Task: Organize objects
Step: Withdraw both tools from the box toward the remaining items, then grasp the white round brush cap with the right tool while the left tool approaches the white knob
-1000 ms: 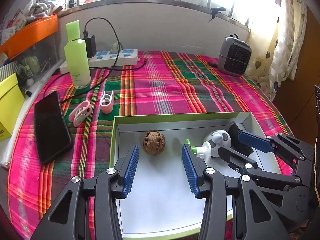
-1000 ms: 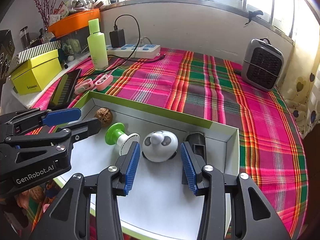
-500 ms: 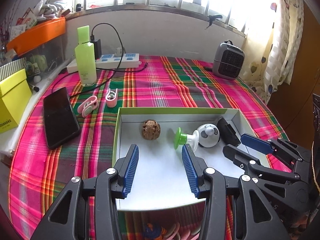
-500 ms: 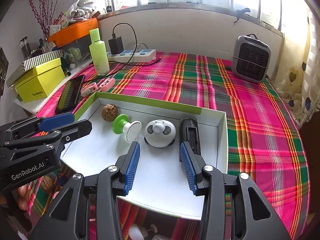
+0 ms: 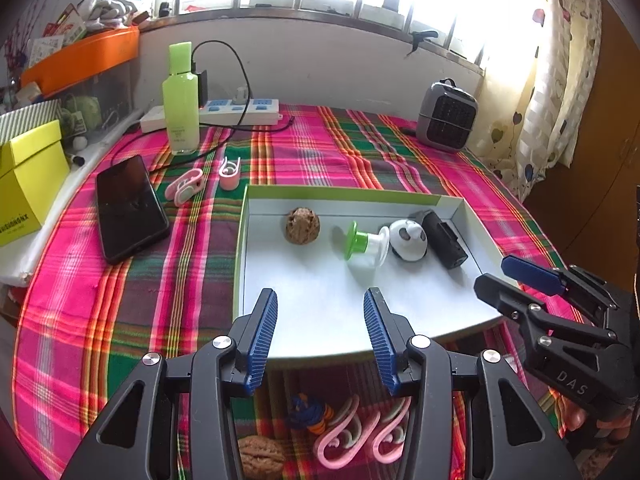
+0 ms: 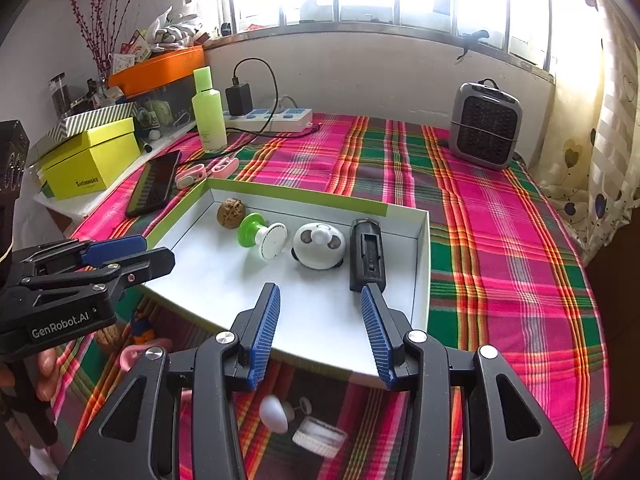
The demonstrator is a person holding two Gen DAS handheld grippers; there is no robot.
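A: Below the left tool [image 5: 320, 332], on the plaid worktop [image 5: 132, 312] short of the tray's near edge, lie a walnut [image 5: 260, 458], a blue-and-orange knot [image 5: 310, 414] and two pink hooks [image 5: 360, 432]. They look like what remains to sort, and the left hand is nearer.

B: And the right tool [image 6: 318, 330]?

A: Beneath it are a white knob [image 6: 274, 414] and a small round white piece [image 6: 320, 436], also outside the tray. Both tools stand about half open, nothing between the pads.

B: What's in the white tray [image 5: 448, 204]?

A: A row: a second walnut [image 5: 303, 226], a green-and-white spool [image 5: 366, 242], a panda toy [image 5: 408, 240], then a black case [image 5: 444, 238] whose long axis runs from near edge to far.

B: So the next move reaches down and back, I'd judge.
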